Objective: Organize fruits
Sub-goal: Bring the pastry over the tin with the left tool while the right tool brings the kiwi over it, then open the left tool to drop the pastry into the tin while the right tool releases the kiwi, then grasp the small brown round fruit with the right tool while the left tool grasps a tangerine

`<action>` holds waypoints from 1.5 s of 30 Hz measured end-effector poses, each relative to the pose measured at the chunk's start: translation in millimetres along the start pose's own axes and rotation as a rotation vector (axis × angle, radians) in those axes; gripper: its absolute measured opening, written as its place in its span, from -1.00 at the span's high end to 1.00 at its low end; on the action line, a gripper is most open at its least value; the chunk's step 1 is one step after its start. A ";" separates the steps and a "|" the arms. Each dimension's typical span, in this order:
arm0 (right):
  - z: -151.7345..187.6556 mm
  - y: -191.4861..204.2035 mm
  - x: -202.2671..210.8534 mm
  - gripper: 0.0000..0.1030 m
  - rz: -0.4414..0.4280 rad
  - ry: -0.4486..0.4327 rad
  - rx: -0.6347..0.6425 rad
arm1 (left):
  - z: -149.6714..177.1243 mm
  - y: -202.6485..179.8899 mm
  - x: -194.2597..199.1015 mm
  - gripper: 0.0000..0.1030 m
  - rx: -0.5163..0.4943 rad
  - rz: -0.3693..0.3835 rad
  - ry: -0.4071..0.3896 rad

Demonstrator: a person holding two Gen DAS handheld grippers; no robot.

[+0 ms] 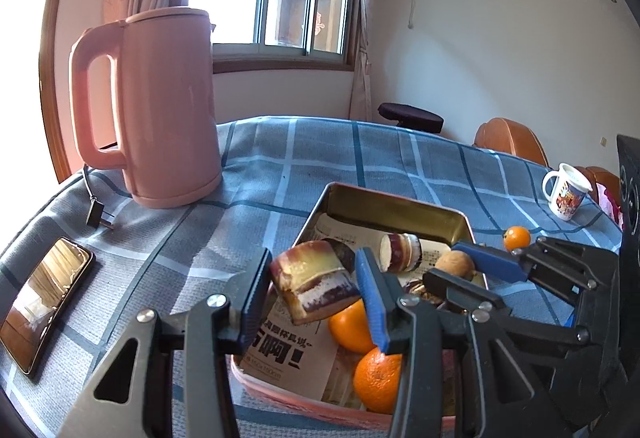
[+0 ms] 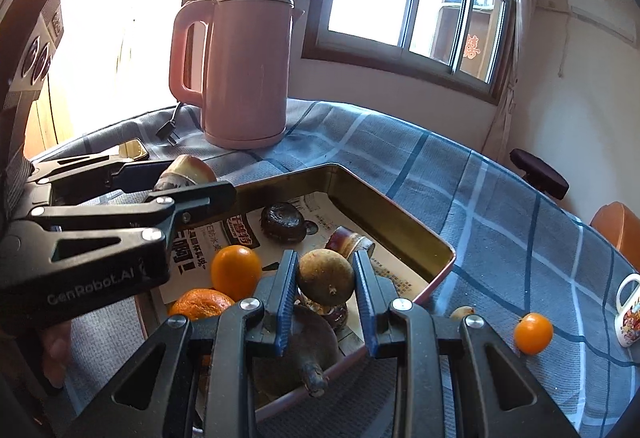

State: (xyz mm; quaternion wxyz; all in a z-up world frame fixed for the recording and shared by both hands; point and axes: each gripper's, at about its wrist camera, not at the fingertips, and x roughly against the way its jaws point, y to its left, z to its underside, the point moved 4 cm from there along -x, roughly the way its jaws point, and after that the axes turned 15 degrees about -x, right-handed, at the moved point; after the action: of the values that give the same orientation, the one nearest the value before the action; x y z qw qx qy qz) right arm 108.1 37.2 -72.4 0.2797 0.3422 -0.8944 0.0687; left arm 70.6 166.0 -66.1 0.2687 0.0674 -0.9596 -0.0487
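Fruits are sitting in the paper-lined tin [image 1: 394,208] near the counter's [image 2: 500,198] front edge: two oranges [image 1: 352,322], with a small orange [image 2: 533,333] lying loose on the cloth to the right, where open room is lying. The left claw [image 1: 314,288] is gripping a sugarcane chunk [image 1: 316,284] over the tin; the right claw [image 2: 326,280] is clamping a brown round fruit [image 2: 326,278]. The claws are hiding the tin's near corner; a dark lump [image 2: 282,220] is being hard to identify.

Oranges [image 2: 235,271]: three; sugarcane pieces [image 1: 314,280]: two; kettle [image 1: 160,106]: one; mug [image 1: 567,193]: one
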 end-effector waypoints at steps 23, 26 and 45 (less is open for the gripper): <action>6.2 -87.3 48.9 -0.31 0.121 -0.033 -0.076 | -5.3 -14.4 14.6 -0.87 0.034 -0.027 -0.080; 9.3 -126.9 47.8 -0.31 0.189 0.001 -0.163 | -11.8 -24.6 12.6 -0.91 0.022 -0.012 -0.088; 9.4 -123.1 -35.0 0.18 0.094 0.233 -0.187 | -39.0 -42.2 1.2 -0.97 -0.016 0.008 -0.097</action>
State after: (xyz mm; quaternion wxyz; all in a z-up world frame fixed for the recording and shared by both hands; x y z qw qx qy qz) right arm 205.2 -38.8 -107.9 0.4086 0.2623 -0.8734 0.0374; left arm 94.3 121.9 -37.7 0.2227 0.0588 -0.9713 -0.0587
